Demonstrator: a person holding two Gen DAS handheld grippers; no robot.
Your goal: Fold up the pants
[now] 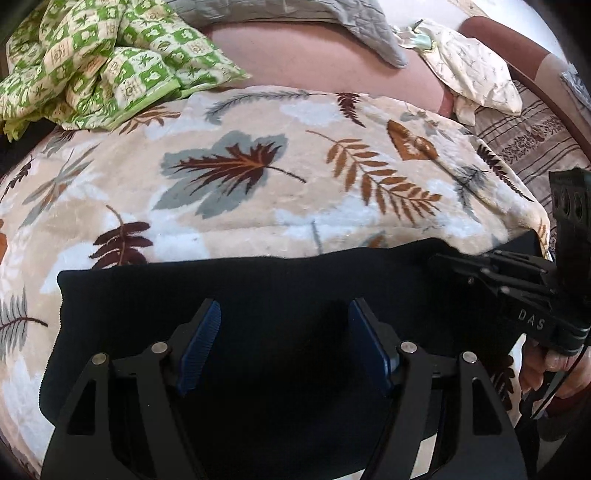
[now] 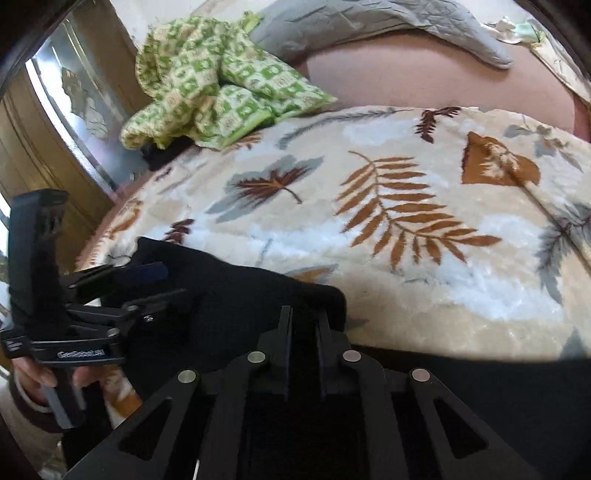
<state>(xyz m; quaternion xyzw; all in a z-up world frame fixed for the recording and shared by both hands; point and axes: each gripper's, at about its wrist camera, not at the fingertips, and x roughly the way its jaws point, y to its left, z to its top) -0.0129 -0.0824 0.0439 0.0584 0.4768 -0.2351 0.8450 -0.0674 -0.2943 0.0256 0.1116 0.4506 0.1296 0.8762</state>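
Note:
The black pants point(image 1: 258, 291) lie folded along the near edge of a leaf-print blanket point(image 1: 229, 177). My left gripper point(image 1: 284, 314) is open, its blue pads point(image 1: 201, 343) spread wide just above the pants. My right gripper point(image 2: 303, 321) is nearly shut, its jaws pinching the right end of the pants point(image 2: 236, 291). In the left wrist view the right gripper point(image 1: 443, 260) comes in from the right at the pants' edge. In the right wrist view the left gripper point(image 2: 162, 280) sits open over the pants' left part.
A crumpled green patterned cloth point(image 1: 103, 62) lies at the back left of the bed. A grey pillow point(image 1: 295, 18) and a cream cloth point(image 1: 476, 74) lie at the back. A wooden cabinet point(image 2: 48, 147) stands left of the bed.

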